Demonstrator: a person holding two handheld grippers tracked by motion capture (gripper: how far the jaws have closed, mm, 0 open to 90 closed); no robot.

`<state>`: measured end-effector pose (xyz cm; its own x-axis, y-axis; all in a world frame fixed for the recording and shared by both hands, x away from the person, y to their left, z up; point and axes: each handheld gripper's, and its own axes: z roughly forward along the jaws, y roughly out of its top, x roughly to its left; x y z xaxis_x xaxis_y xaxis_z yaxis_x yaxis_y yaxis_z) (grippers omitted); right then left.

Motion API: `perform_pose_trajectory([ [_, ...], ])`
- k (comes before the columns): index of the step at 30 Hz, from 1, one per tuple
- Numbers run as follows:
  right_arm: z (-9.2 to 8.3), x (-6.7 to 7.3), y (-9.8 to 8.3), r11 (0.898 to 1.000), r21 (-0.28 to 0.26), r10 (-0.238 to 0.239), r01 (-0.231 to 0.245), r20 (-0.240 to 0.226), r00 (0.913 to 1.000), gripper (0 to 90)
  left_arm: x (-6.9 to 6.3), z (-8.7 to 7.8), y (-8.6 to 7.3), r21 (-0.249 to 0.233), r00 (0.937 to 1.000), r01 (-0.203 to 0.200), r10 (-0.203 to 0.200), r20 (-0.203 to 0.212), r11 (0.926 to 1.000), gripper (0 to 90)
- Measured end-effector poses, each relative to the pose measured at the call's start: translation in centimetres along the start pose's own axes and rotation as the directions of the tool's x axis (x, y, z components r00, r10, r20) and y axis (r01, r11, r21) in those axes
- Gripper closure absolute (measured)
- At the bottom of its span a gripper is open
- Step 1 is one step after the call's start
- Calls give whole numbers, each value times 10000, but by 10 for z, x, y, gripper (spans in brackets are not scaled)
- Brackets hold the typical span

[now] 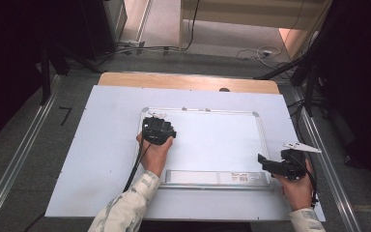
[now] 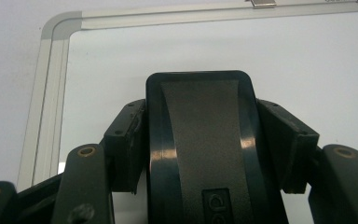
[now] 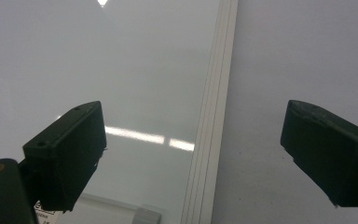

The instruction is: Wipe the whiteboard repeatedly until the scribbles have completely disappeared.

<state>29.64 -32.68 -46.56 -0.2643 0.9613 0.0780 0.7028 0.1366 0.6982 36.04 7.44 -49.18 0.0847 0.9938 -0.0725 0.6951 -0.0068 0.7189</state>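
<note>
The left gripper (image 1: 166, 129) clamped the black eraser (image 2: 200, 149) at the whiteboard's (image 1: 222, 140) far-left corner, board looked clean, right gripper (image 1: 263, 162) waited open.

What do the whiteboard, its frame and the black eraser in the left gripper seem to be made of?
The whiteboard looks like glossy coated sheet: lamp glare reflects on it. Its frame seems to be matte silver metal, perhaps aluminium, with ridged strips and rounded corner pieces. The eraser appears to be shiny black plastic, with a duller textured strip down its middle.
</note>
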Motion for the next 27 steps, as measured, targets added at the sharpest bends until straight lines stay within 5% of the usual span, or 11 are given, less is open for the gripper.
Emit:
perform_pose_trajectory([
  [21,-1,0,0,10000,15,-25,25,35,10000,56,3,-25,-26,-20,9991,-207,208,371,9998,391],
  [27,-2,-1,-1,10000,-25,9,-9,33,10000,56,20,-22,-22,-62,9999,82,-81,133,9999,390],
])
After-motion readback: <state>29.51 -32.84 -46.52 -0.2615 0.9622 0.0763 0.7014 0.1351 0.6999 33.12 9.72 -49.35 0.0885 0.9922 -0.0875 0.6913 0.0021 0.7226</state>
